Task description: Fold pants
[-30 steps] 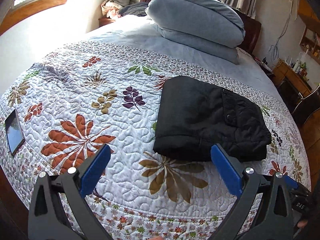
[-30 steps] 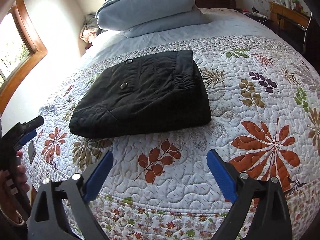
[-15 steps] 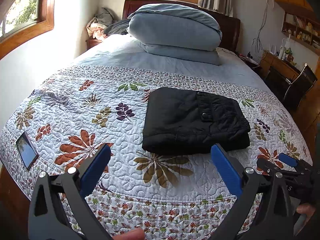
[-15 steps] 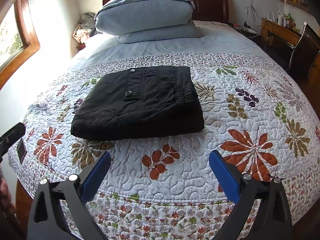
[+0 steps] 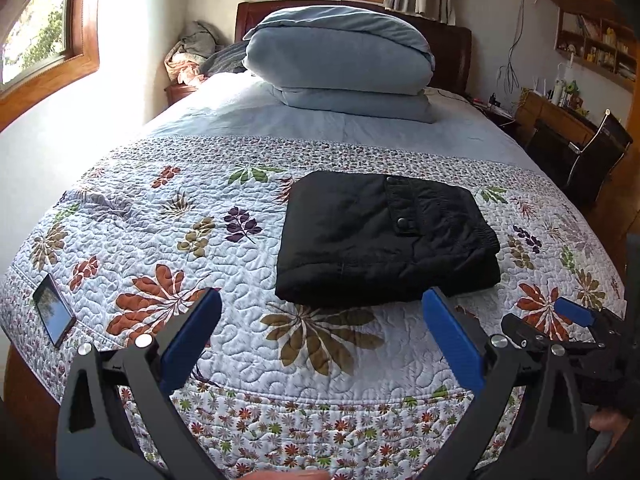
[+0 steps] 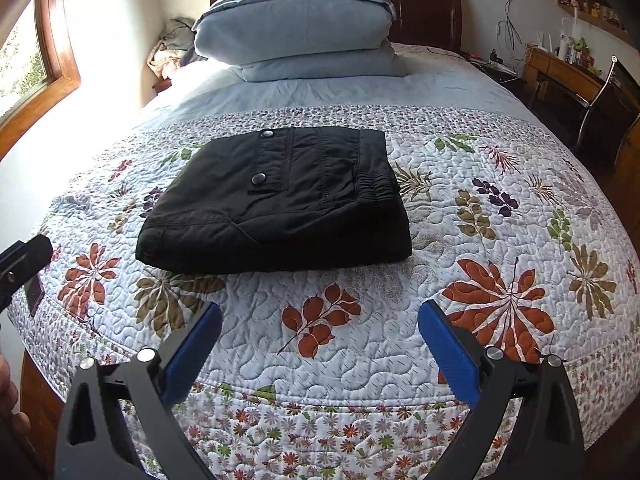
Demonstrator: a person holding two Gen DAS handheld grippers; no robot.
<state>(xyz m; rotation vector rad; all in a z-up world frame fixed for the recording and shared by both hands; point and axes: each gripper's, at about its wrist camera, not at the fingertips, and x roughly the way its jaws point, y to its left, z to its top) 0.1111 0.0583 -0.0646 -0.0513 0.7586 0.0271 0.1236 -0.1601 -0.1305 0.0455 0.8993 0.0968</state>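
Observation:
The black pants (image 5: 384, 240) lie folded into a compact rectangle on the floral quilt, with a snap pocket flap on top; they also show in the right wrist view (image 6: 280, 204). My left gripper (image 5: 320, 300) is open and empty, held above the bed's foot edge, short of the pants. My right gripper (image 6: 320, 314) is open and empty, also back from the pants near the foot edge. The right gripper shows at the right of the left wrist view (image 5: 568, 320).
A floral quilt (image 5: 180, 220) covers the bed. Stacked blue pillows (image 5: 340, 64) sit at the headboard. A phone (image 5: 54, 314) lies at the quilt's left edge. A desk and chair (image 5: 592, 148) stand to the right, a window on the left wall.
Both grippers have pulled back and risen from the folded pants, so the bed and room show wider. The pants lie still. Both stay open.

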